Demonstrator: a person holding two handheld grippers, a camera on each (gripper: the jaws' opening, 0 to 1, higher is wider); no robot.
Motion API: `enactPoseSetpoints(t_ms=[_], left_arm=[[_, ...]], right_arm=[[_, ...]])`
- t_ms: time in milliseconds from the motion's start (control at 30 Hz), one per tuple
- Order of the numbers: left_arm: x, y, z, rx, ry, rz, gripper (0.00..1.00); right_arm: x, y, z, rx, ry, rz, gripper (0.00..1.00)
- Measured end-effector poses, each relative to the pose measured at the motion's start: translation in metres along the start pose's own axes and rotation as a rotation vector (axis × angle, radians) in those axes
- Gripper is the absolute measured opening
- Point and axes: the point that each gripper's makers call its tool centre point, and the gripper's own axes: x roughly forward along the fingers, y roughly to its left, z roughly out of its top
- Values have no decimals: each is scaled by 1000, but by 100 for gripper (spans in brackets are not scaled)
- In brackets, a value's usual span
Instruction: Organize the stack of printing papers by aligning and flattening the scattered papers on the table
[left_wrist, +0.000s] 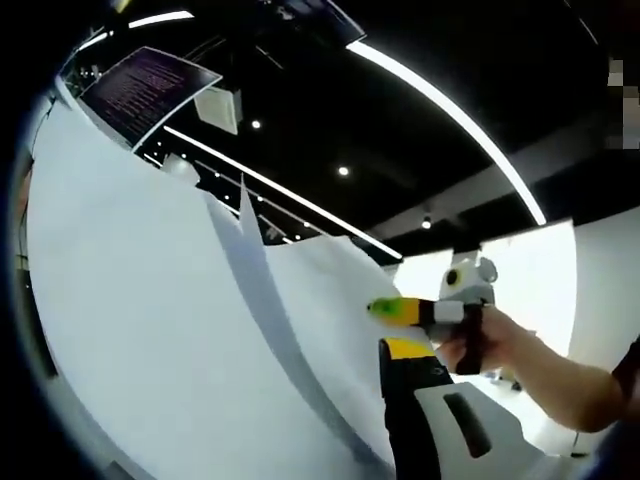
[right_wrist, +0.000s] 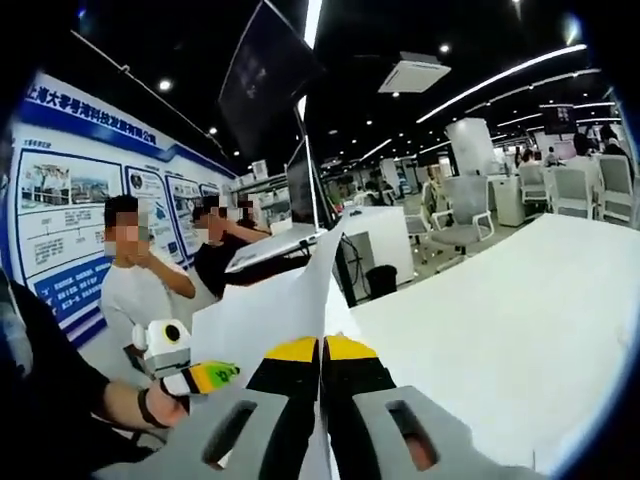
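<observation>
The stack of white printing papers (left_wrist: 150, 300) is lifted up on edge and spreads across the left gripper view, with one sheet (left_wrist: 320, 300) fanned apart from the rest. My left gripper (left_wrist: 385, 350) is shut on the stack's edge; one yellow-tipped finger (left_wrist: 405, 350) shows and the paper hides the other. In the right gripper view my right gripper (right_wrist: 322, 348) is shut on the papers (right_wrist: 270, 310), a thin edge running between its yellow tips. The right gripper (left_wrist: 395, 311) enters the left gripper view from the right, and the left gripper (right_wrist: 210, 376) appears low left in the right gripper view.
A white table (right_wrist: 520, 310) stretches to the right below the papers. A person's hand (left_wrist: 500, 345) holds the right gripper. Two people (right_wrist: 130, 280) stand at the left by a wall poster. A monitor (right_wrist: 300, 180) and office chairs (right_wrist: 460, 215) stand beyond the table.
</observation>
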Motion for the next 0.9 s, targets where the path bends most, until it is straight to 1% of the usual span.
enactPoseSetpoints(t_ms=[333, 400, 633, 900], left_arm=[[0, 0, 0, 7, 2, 1, 32], [0, 0, 0, 6, 2, 1, 32], [0, 0, -1, 21, 8, 1, 32], [0, 1, -1, 16, 6, 0, 32]], right_arm=[[9, 6, -2, 9, -12, 35, 0], [12, 7, -3, 20, -7, 43, 0], [24, 13, -4, 15, 11, 61, 0], [31, 17, -7, -5, 36, 69, 0]])
